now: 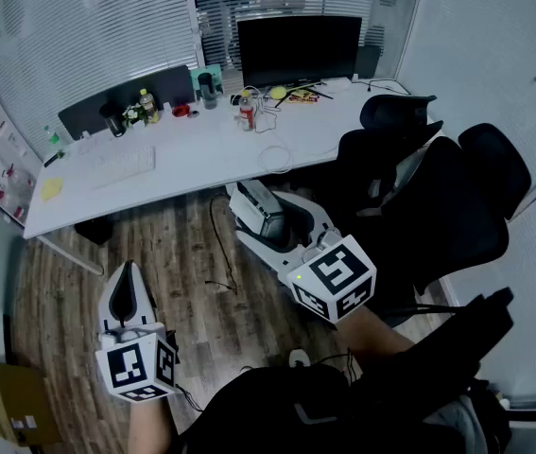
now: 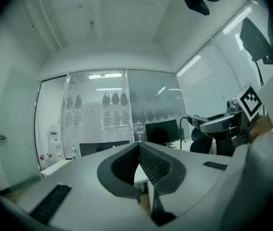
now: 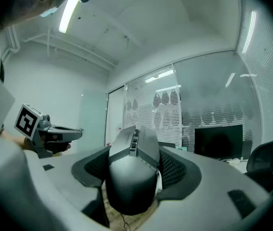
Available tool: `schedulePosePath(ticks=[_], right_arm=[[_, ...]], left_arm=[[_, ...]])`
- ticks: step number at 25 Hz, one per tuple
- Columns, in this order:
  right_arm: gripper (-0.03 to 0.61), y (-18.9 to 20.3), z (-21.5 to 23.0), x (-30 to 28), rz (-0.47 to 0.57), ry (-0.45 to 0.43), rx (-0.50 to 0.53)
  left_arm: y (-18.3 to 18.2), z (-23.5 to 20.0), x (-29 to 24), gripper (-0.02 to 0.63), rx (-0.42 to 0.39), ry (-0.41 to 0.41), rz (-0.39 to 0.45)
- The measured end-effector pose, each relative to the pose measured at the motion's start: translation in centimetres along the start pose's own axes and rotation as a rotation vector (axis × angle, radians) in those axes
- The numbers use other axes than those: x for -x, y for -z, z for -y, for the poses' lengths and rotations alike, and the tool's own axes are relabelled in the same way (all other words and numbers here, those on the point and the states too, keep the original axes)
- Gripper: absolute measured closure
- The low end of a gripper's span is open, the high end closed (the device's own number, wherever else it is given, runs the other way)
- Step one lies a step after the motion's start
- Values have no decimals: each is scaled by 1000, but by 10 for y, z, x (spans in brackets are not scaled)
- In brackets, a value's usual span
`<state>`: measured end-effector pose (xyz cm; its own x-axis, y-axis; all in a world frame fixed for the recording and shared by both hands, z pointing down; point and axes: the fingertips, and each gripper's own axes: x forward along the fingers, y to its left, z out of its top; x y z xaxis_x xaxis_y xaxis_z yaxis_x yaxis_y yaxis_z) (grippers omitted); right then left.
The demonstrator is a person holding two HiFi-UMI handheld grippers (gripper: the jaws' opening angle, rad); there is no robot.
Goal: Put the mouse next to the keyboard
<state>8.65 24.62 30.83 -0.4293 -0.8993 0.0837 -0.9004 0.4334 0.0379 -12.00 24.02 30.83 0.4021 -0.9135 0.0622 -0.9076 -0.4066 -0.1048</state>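
A dark grey wired mouse [image 1: 269,216] [image 3: 131,172] sits between the jaws of my right gripper [image 1: 254,206] [image 3: 135,141], which is shut on its sides and held in the air over the wooden floor, short of the desk. The mouse cable [image 1: 216,253] hangs down to the floor. A white keyboard [image 1: 121,165] lies on the left part of the white desk [image 1: 201,154]. My left gripper [image 1: 128,274] [image 2: 137,145] hangs low at the left over the floor, its pads [image 2: 151,165] pressed together with nothing between them.
A black monitor [image 1: 298,50] stands at the desk's back, with bottles [image 1: 148,106], a can [image 1: 246,113] and cables near it. Black office chairs [image 1: 419,187] crowd the right side. A cardboard box [image 1: 17,400] sits on the floor at the lower left.
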Motion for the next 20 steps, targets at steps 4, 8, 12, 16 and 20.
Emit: schedulePosePath(ticks=[4, 8, 12, 16, 20], right_arm=[[282, -1, -5, 2, 1, -7, 2], [282, -1, -12, 3, 0, -11, 5], [282, -4, -14, 6, 0, -8, 4], [281, -7, -18, 10, 20, -1, -22], [281, -8, -22, 13, 20, 1, -15]], left_arm=[[0, -6, 6, 584, -6, -4, -3], [3, -7, 13, 584, 7, -8, -4], [4, -5, 17, 584, 14, -2, -3], [8, -7, 23, 584, 18, -5, 0], [13, -8, 28, 584, 29, -2, -5]])
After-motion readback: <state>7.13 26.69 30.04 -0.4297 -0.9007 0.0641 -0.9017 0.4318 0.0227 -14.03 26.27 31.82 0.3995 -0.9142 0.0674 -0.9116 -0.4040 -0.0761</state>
